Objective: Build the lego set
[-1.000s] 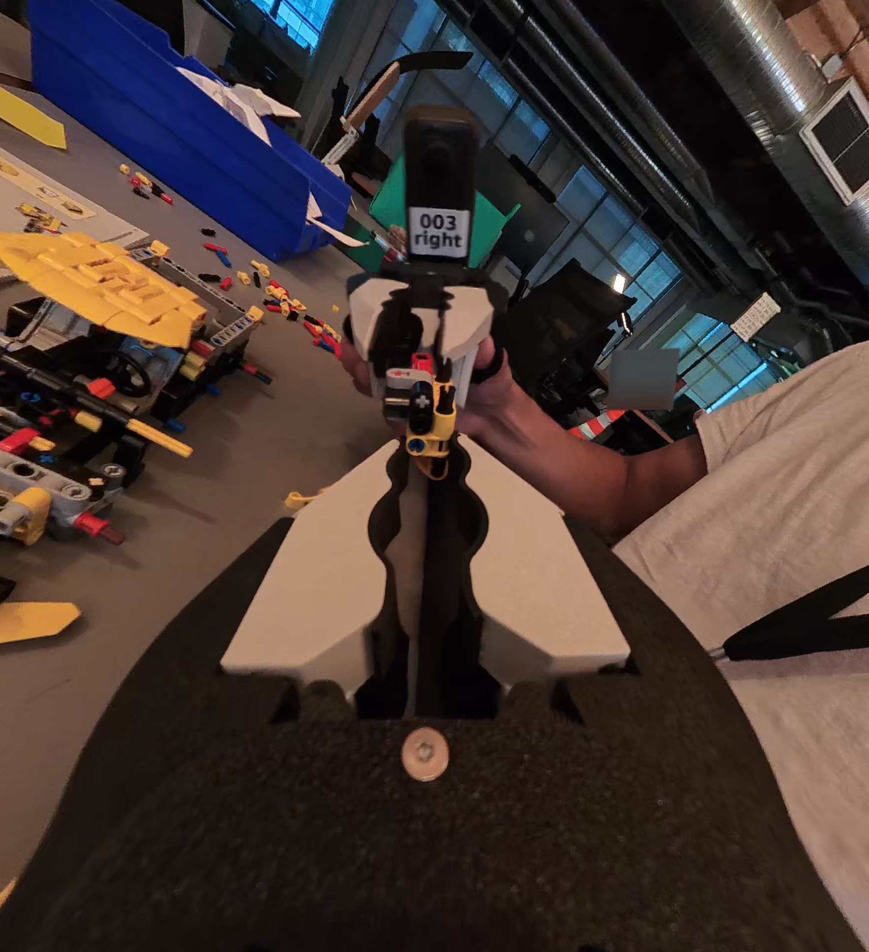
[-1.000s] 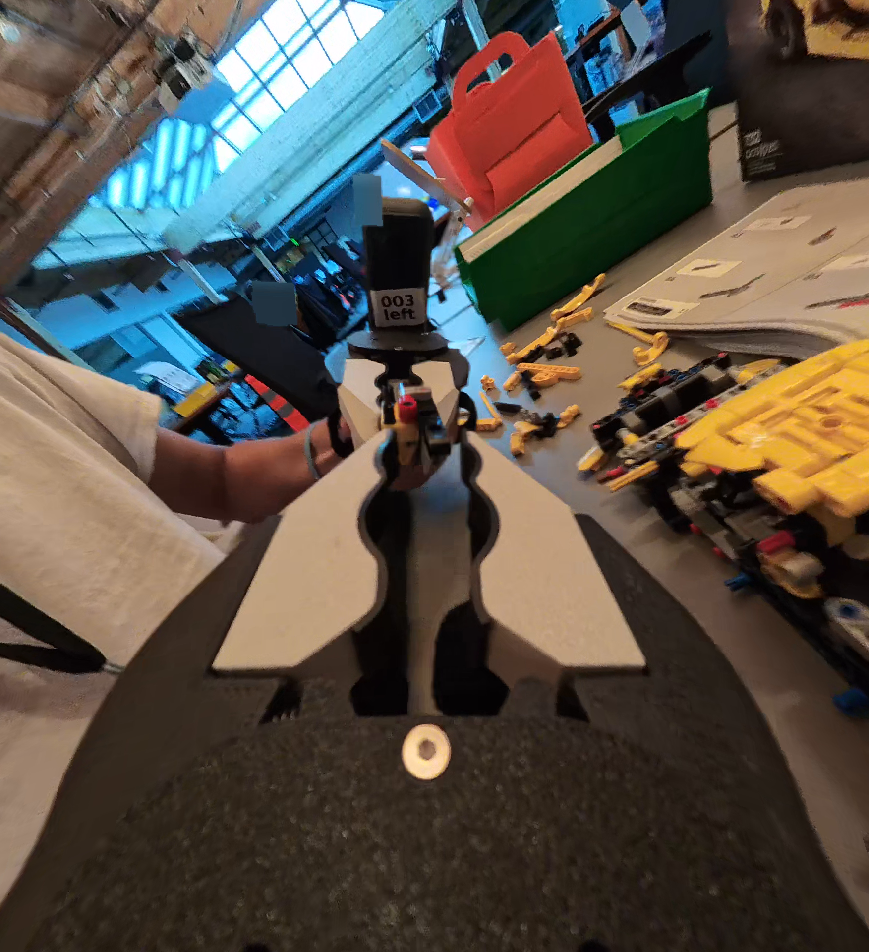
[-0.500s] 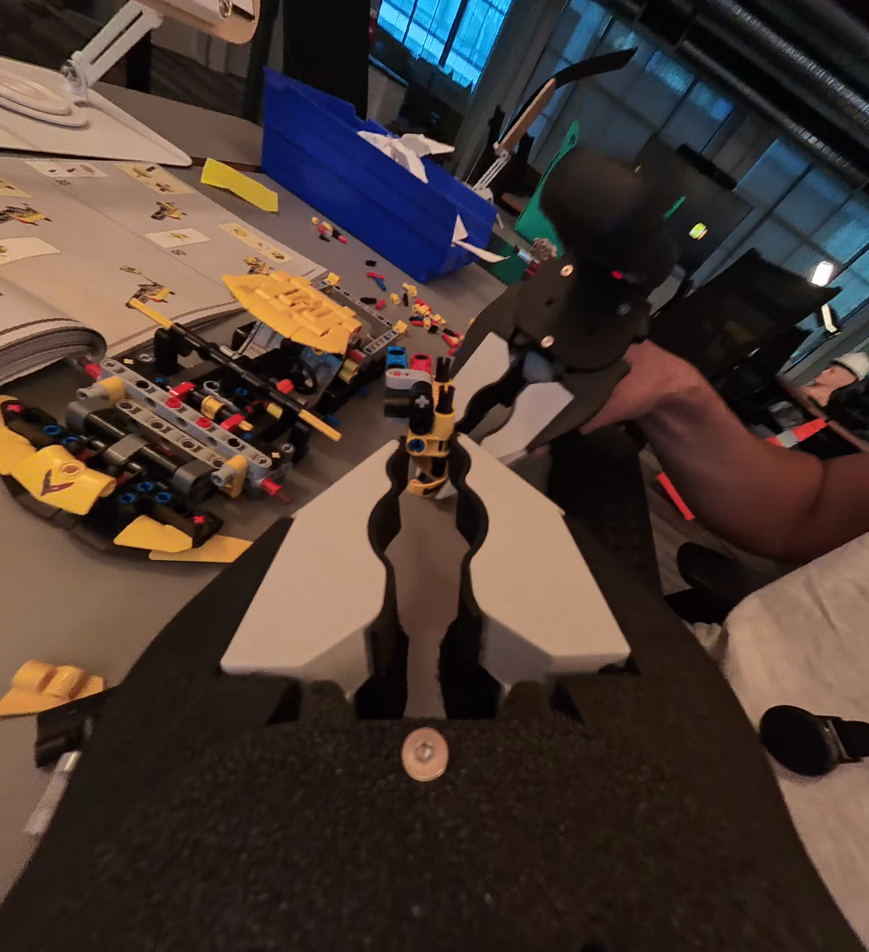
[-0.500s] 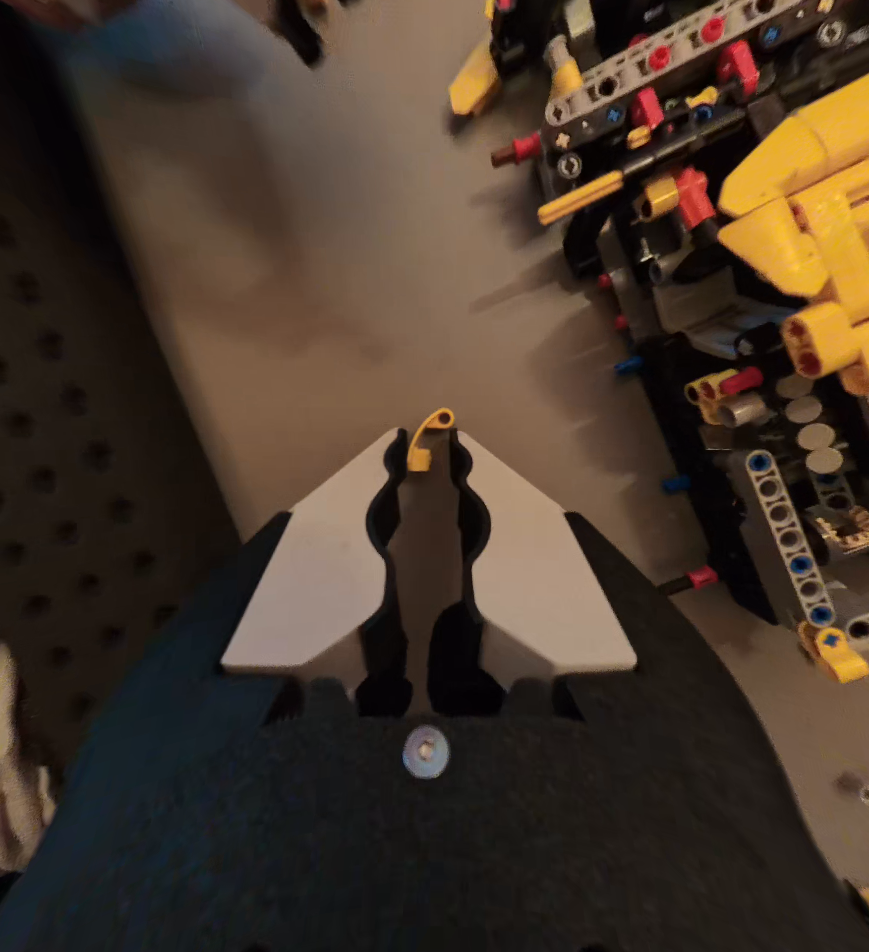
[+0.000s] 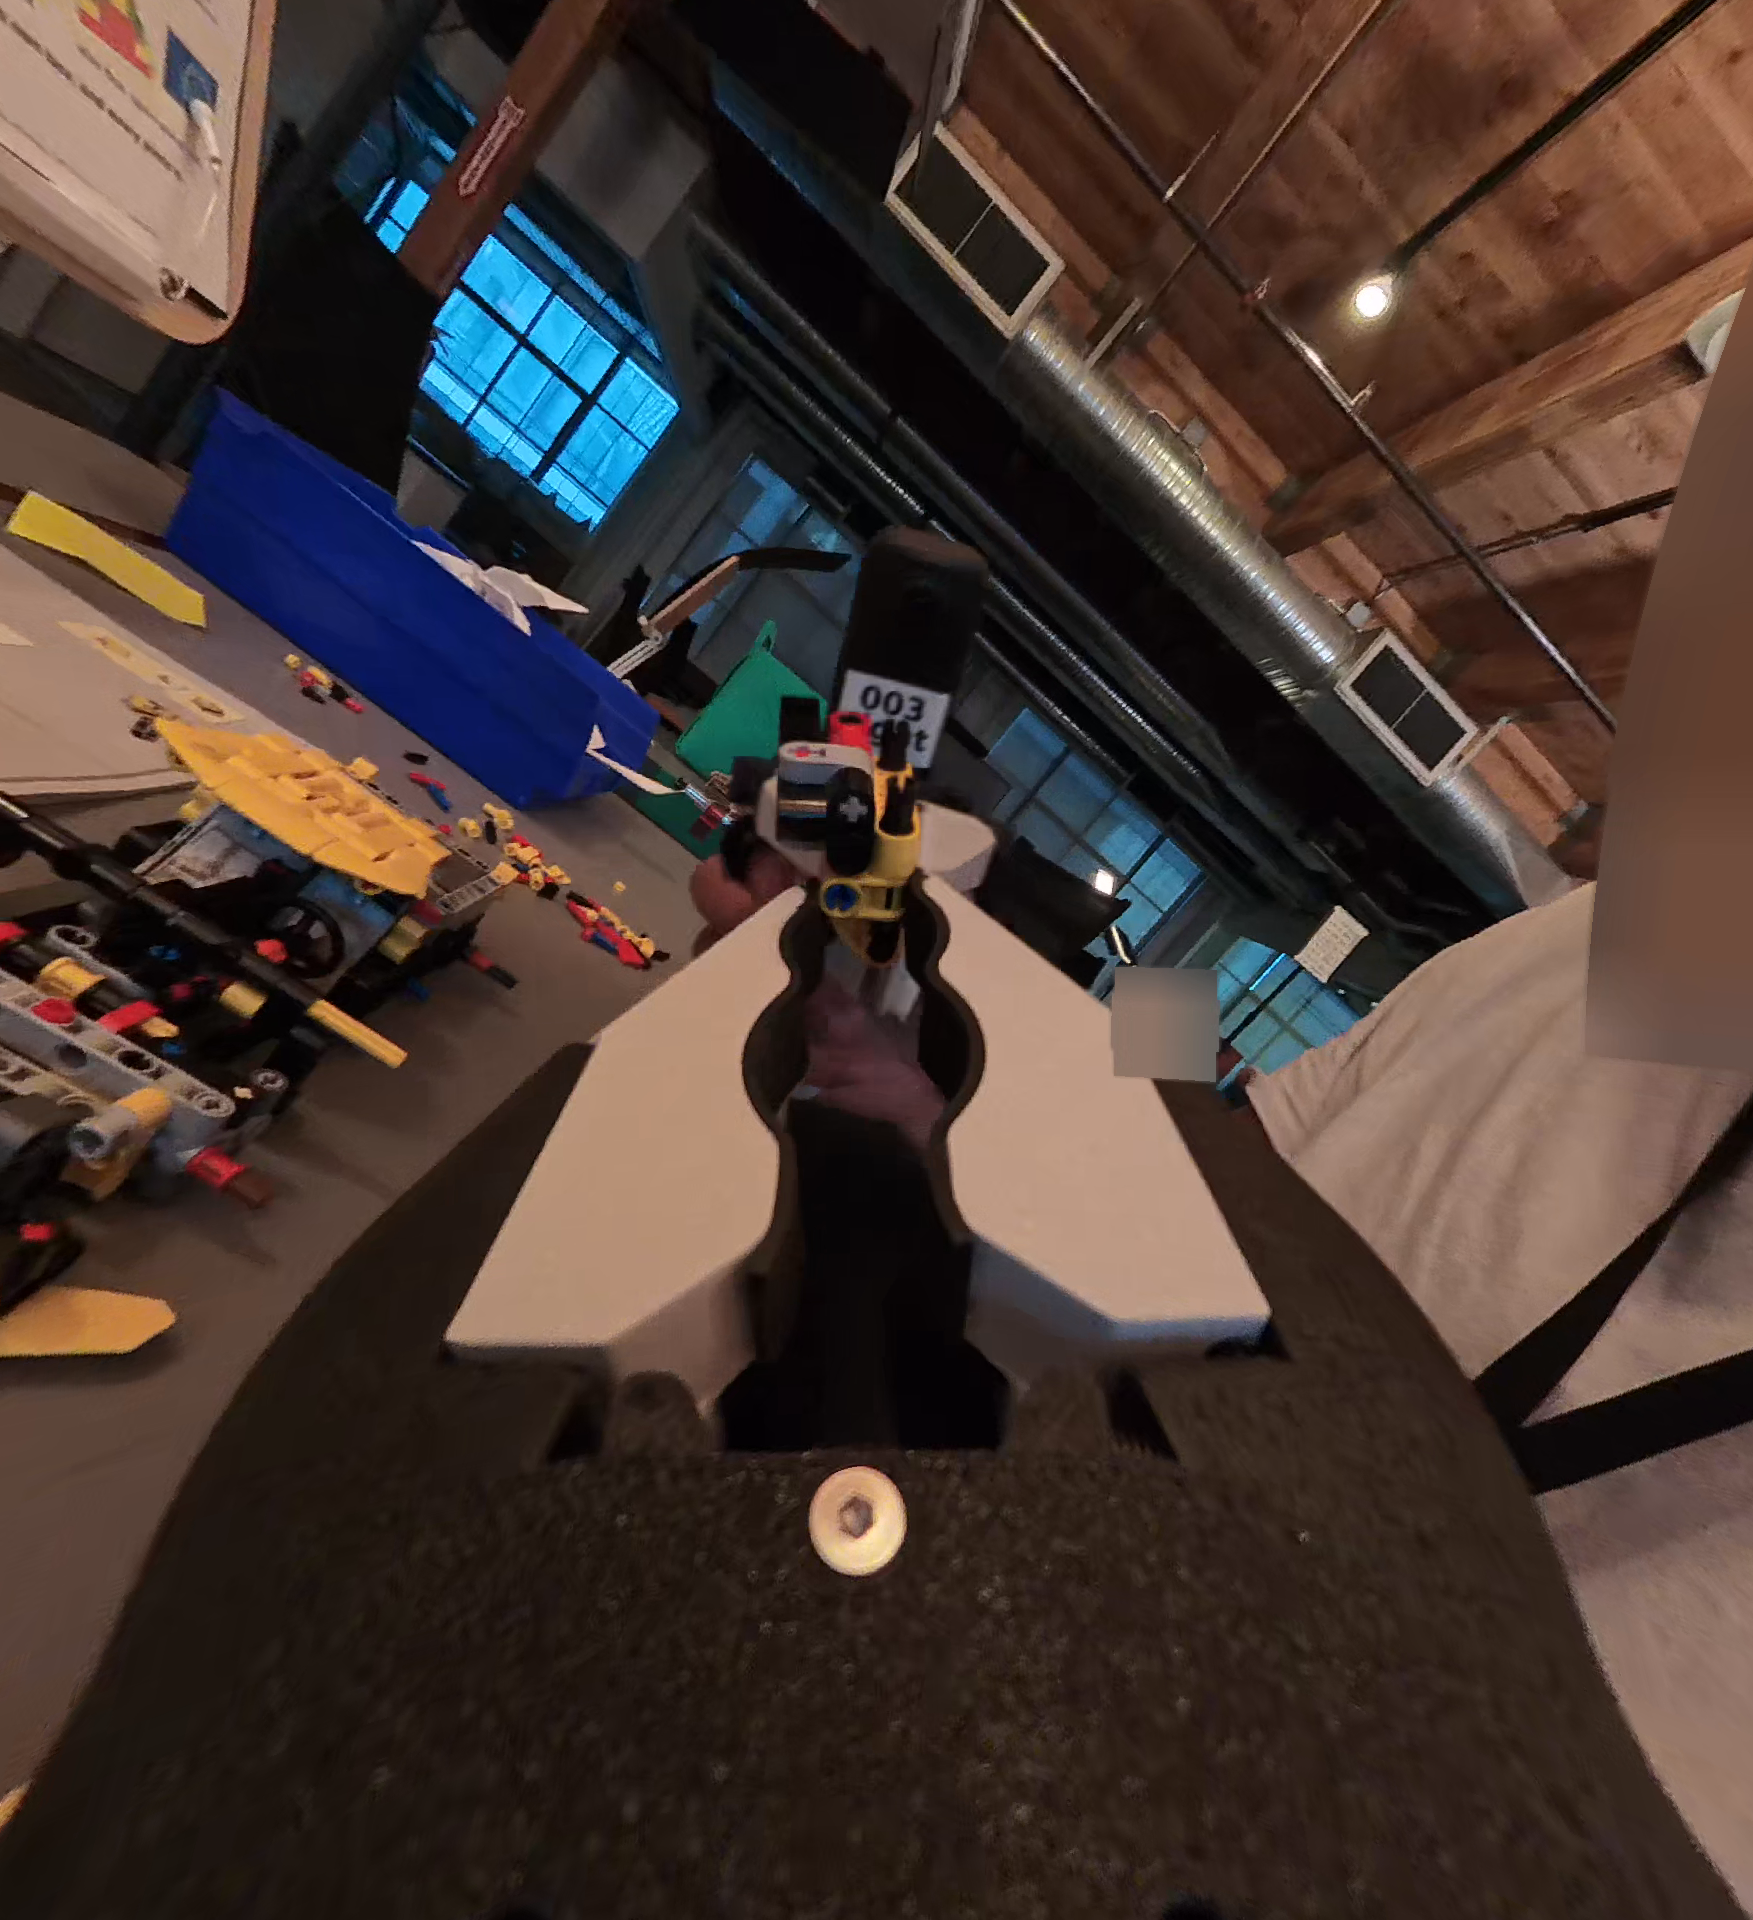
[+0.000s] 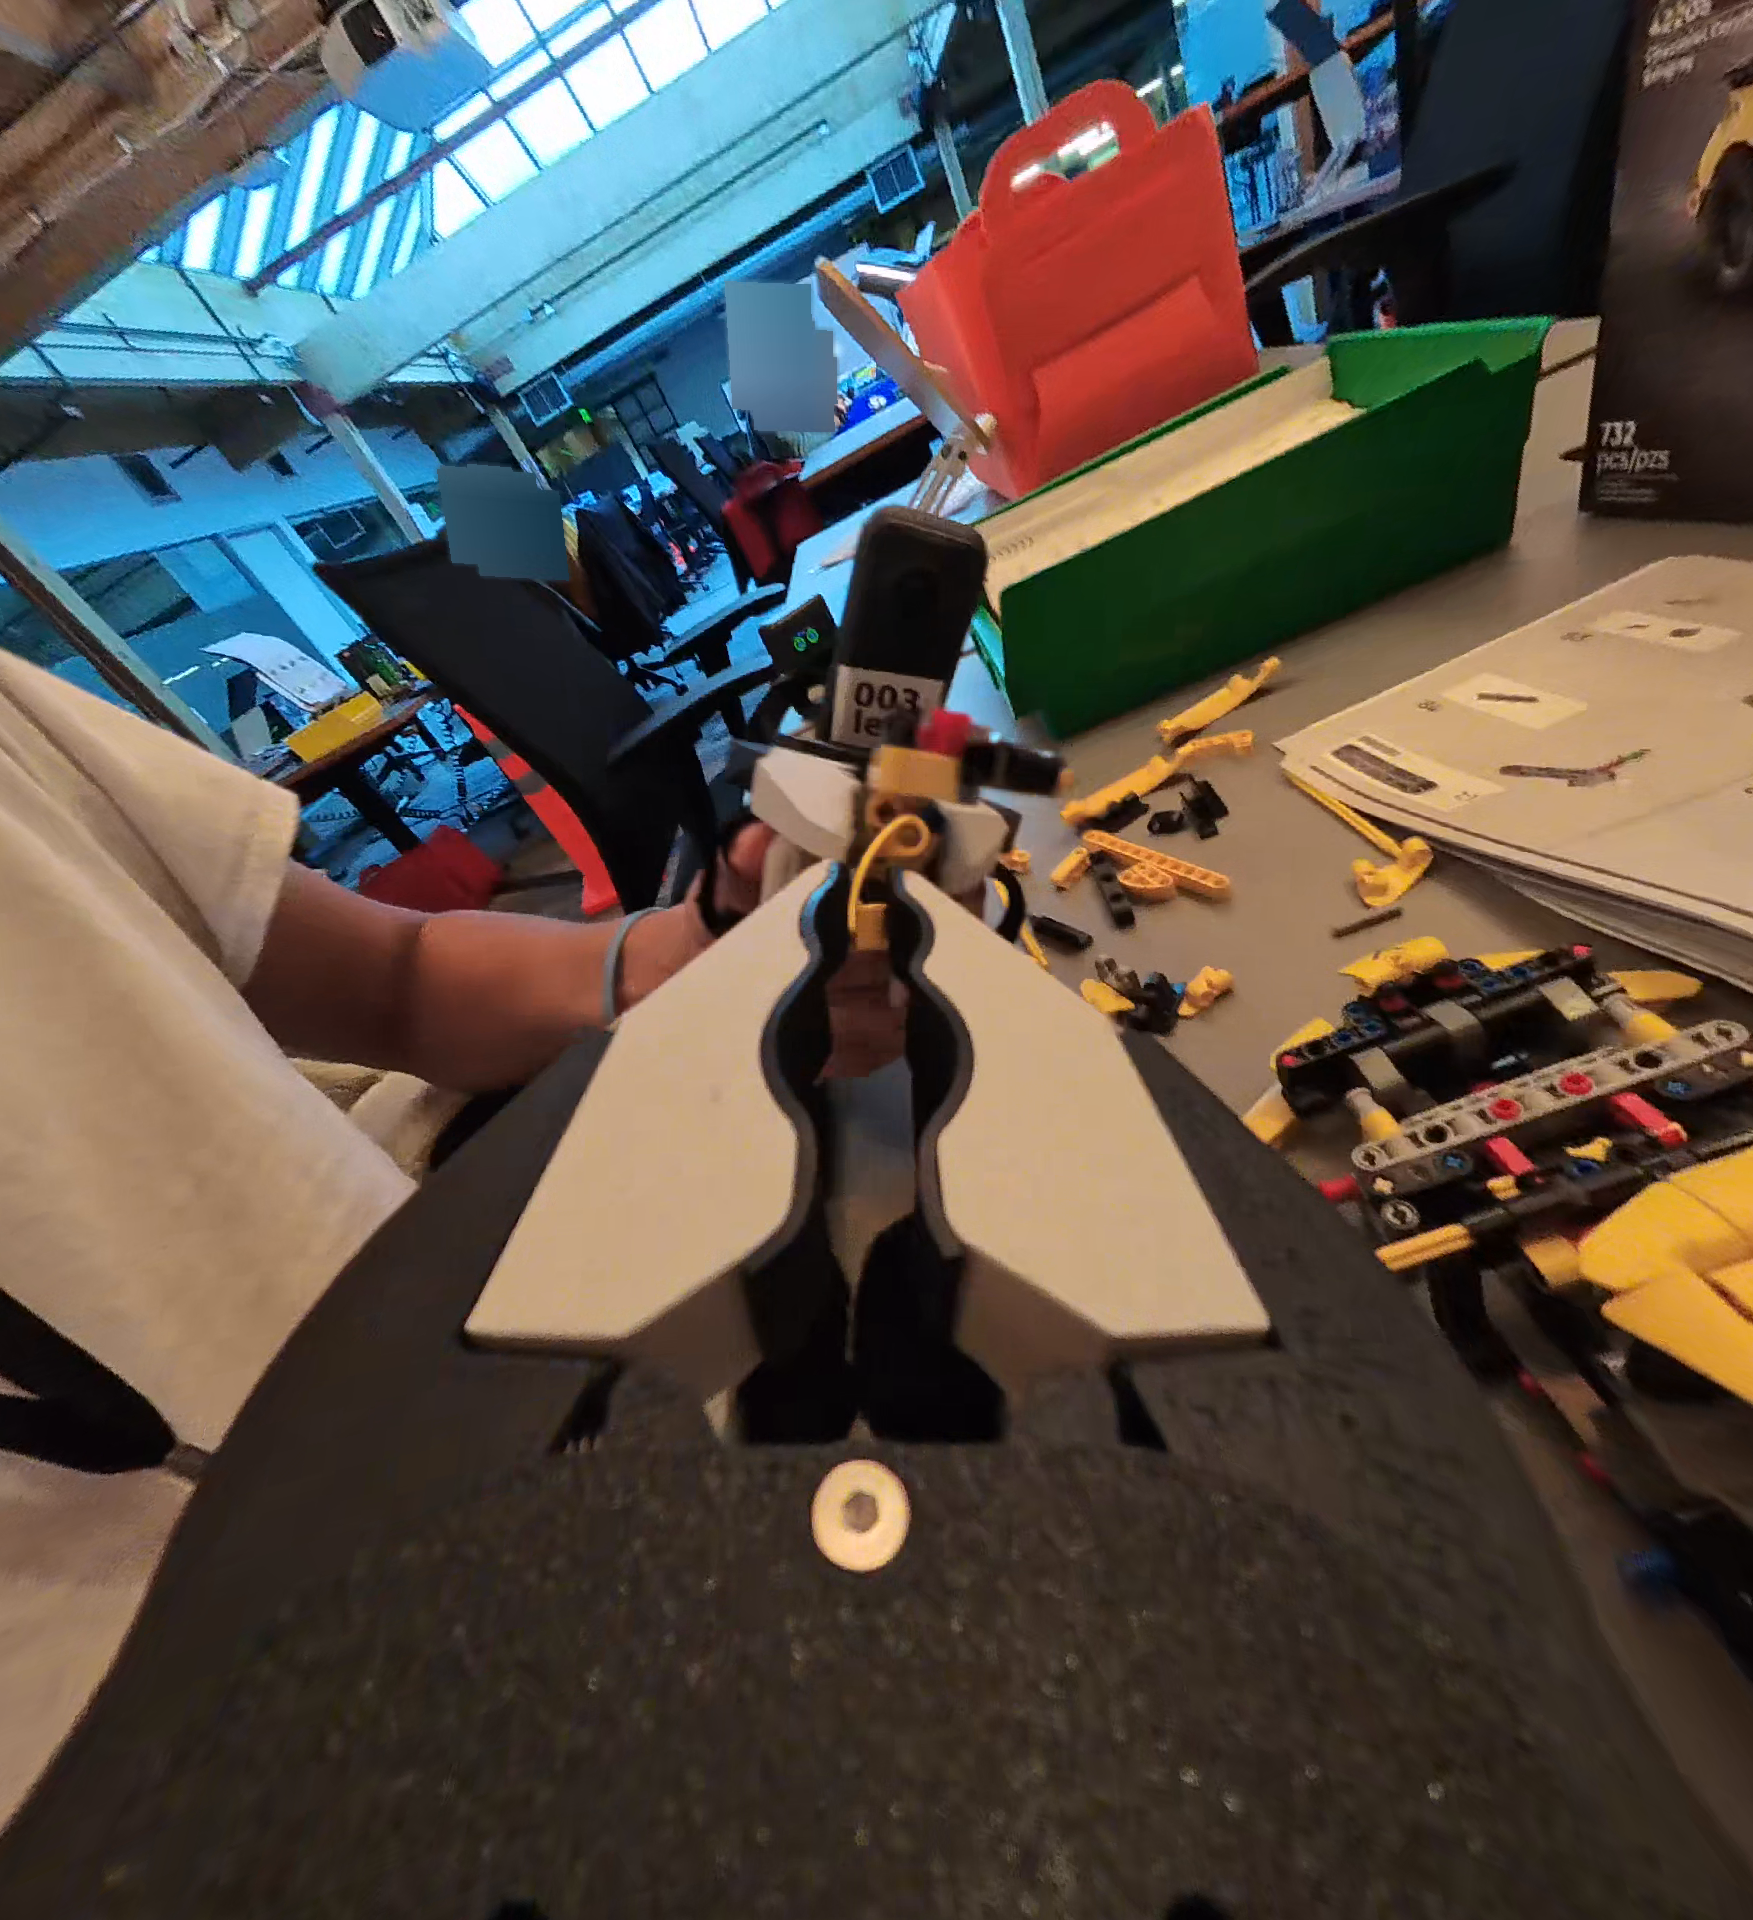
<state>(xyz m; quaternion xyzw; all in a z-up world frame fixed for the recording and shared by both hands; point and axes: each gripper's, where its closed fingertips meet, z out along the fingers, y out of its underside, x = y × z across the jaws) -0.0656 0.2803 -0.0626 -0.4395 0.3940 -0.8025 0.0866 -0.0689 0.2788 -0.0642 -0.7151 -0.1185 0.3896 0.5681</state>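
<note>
My left gripper (image 5: 856, 920) is shut on a small lego sub-assembly (image 5: 851, 821) of yellow, black, grey and red parts and holds it in the air. It also shows in the right wrist view (image 6: 939, 769), held by the left gripper's white fingers (image 6: 810, 805). My right gripper (image 6: 867, 899) is shut on a small yellow curved piece (image 6: 877, 878) and holds it up against the sub-assembly; I cannot tell whether they are joined. The two grippers face each other tip to tip. The half-built yellow and black lego car (image 6: 1578, 1143) lies on the grey table (image 6: 1298, 914).
The car also shows at the left in the left wrist view (image 5: 124, 987). Loose yellow and black pieces (image 6: 1142, 873) lie near a green bin (image 6: 1267, 540), a red bag (image 6: 1090, 301), the set's box (image 6: 1724, 260) and an open instruction booklet (image 6: 1578, 748). A blue bin (image 5: 384, 613) stands behind.
Half a second ago my right gripper was down at the table around the small yellow curved piece. It has come back up with it, facing the left gripper, which still holds the sub-assembly.
</note>
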